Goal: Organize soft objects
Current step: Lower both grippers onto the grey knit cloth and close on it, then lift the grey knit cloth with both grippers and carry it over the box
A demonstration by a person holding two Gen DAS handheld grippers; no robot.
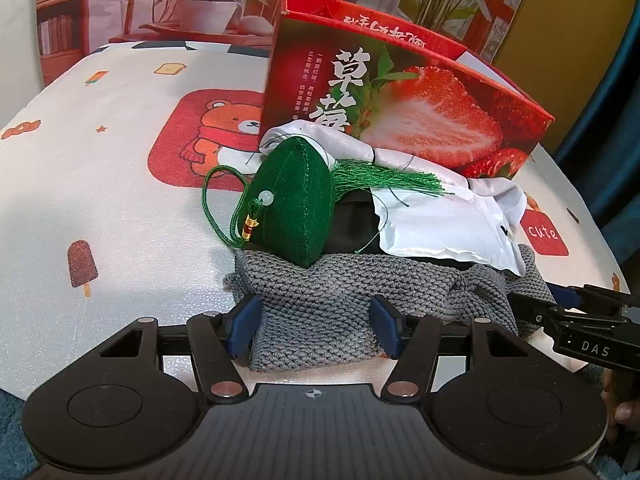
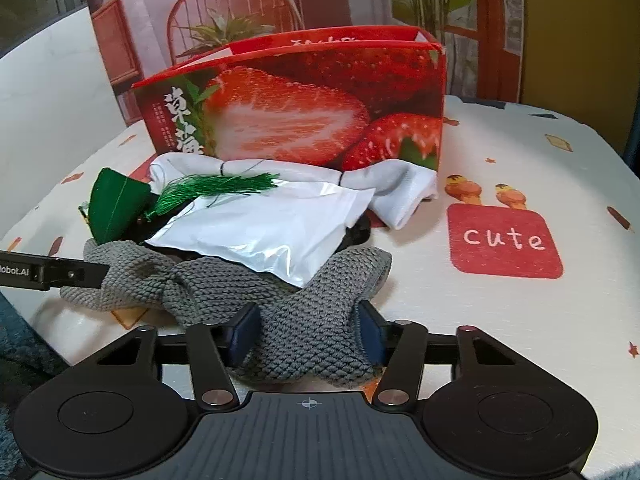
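both hand-held grippers bite into the same grey knitted cloth (image 1: 320,304): the left gripper (image 1: 316,326) has its blue pads pressed into one end, and the right gripper (image 2: 308,332) is clamped on the other end, which bunches between its pads. the cloth is thick, coarse and rumpled, lying at the near edge of a pile on the table. on it rest a green stuffed sachet (image 1: 292,208) with a cord, pale bead and tassel, a shiny white pouch (image 1: 444,224) over something black, and a white garment (image 2: 400,184) behind. a red strawberry box (image 2: 312,112), open at the top, stands just behind the pile, printed with chinese characters. the left tool reads "bot.ai", the right "das". the cream tablecloth (image 2: 520,152) shows a bear, ice lollies and a red "cute" patch. behind hangs a backdrop (image 2: 248,8) of plants and a chair.
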